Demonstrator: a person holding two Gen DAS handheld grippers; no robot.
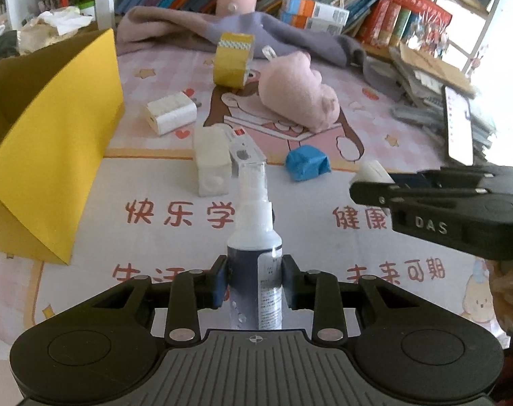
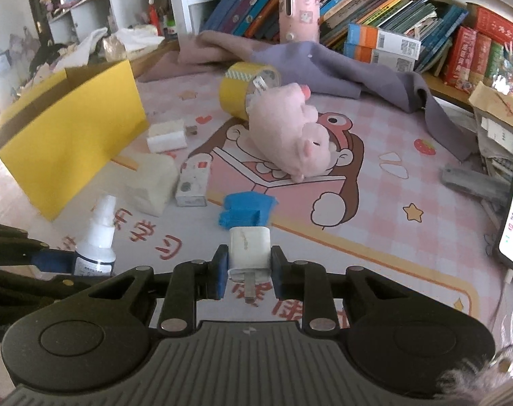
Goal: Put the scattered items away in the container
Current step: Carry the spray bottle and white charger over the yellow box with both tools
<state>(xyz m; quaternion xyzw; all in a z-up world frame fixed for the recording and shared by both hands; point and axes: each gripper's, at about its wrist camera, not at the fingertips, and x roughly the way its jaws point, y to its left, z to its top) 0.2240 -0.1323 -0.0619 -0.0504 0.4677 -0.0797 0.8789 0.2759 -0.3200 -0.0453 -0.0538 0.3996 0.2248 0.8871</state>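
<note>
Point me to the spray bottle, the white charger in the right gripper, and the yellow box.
spray bottle [image 1: 254, 264], left wrist view, on its label between the pads.
white charger [image 2: 248, 248], right wrist view, on its front face.
yellow box [image 1: 53, 155], left wrist view, on its outer side wall.

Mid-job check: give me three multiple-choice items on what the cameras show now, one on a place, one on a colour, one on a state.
1. Where does the tape roll lie?
A. inside the box
B. beside the pink plush toy
C. on the bookshelf

2. What colour is the box?
A. yellow
B. green
C. red

3. What does the right hand-held gripper hold?
A. nothing
B. the spray bottle
C. a white charger plug

Answers: B, roll and toy lie touching on the mat; A, its walls are yellow; C, the pads press the plug's sides, while the left hand-held gripper clamps the bottle.
</note>
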